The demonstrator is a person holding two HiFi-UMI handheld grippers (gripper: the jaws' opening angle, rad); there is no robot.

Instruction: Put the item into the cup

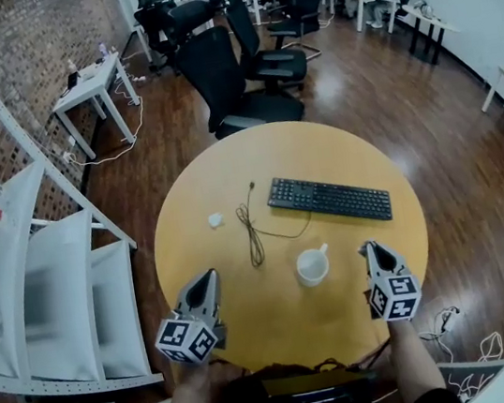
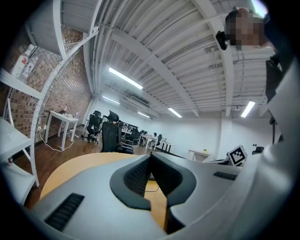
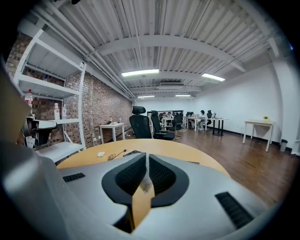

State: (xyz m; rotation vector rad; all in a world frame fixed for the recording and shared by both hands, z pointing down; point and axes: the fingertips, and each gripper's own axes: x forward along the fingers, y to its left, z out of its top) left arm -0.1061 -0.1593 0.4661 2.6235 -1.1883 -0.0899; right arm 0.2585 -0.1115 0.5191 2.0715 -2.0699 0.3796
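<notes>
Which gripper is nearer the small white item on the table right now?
Left. The left gripper is on the person's side of the small white item, almost in line with it. The right gripper is well off to its right, past the cup.

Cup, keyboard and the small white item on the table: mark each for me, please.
cup [image 1: 313,267], head view, inside its open mouth.
keyboard [image 1: 328,199], head view, middle of its keys.
small white item [image 1: 216,219], head view, its centre.
</notes>
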